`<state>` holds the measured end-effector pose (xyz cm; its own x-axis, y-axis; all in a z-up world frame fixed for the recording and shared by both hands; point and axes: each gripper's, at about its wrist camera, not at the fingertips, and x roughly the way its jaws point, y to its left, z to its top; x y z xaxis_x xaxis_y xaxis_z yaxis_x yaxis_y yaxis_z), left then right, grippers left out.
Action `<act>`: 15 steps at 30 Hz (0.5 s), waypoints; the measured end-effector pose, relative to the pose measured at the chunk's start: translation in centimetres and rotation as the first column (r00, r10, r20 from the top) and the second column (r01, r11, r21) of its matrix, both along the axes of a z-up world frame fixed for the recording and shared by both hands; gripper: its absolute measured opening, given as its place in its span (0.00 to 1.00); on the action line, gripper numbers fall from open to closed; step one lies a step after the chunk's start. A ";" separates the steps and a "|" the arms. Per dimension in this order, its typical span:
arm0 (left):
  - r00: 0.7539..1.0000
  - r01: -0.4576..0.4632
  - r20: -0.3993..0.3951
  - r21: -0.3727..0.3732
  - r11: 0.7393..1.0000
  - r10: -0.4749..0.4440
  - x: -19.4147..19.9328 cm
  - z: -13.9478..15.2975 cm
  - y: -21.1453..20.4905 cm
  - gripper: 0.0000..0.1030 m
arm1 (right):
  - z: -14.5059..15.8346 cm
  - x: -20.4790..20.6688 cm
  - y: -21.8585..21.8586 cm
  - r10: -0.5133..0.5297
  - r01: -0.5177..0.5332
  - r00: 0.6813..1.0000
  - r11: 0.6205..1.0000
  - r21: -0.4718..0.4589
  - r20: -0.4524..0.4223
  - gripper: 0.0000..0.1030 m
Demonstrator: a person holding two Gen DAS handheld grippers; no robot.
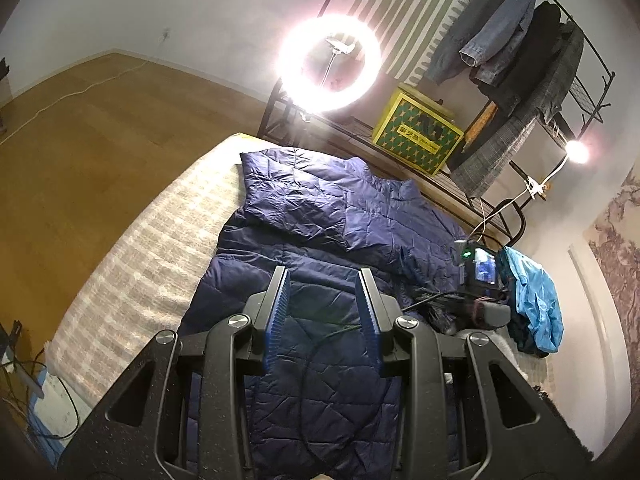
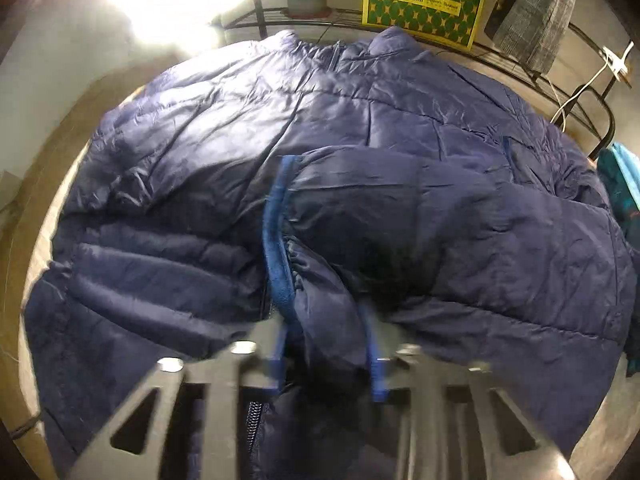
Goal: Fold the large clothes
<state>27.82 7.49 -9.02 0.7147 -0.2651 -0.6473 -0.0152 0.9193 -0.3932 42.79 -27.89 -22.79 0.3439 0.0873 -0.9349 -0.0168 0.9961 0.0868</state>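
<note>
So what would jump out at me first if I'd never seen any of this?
Probably the glaring ring light standing beyond the bed, then the big navy puffer jacket spread across it. Close up, the right gripper has the jacket's blue-edged cuff between its fingers, while the left gripper hovers empty above the jacket.

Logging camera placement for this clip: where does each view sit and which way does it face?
Left wrist: above the bed, angled down over the navy jacket toward the ring light; left gripper open, empty.
Right wrist: steeply down, close; right gripper pinching the jacket sleeve.
Shared: jacket, yellow box, clothes rack.
</note>
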 end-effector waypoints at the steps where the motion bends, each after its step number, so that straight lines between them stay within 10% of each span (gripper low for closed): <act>1: 1.000 0.001 0.003 -0.001 1.000 -0.001 0.0 0.1 0.0 0.33 | 0.6 0.2 -0.5 -0.016 0.016 1.000 1.000 0.024 0.010 0.09; 8: 1.000 0.013 0.023 0.002 1.000 -0.013 -0.2 0.7 -0.3 0.33 | 6.6 1.4 -5.5 -0.158 0.131 0.975 0.978 0.165 0.159 0.08; 15: 1.000 0.010 0.022 -0.002 1.000 -0.009 0.1 0.6 -0.2 0.33 | 12.2 7.7 2.1 -0.033 -0.010 0.952 0.990 0.140 0.306 0.08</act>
<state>27.88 7.25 -8.43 0.7263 -0.2732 -0.6308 0.0022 0.9186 -0.3953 50.52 -25.78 -10.55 0.6136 0.2020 -0.7633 -0.0527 0.9750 0.2156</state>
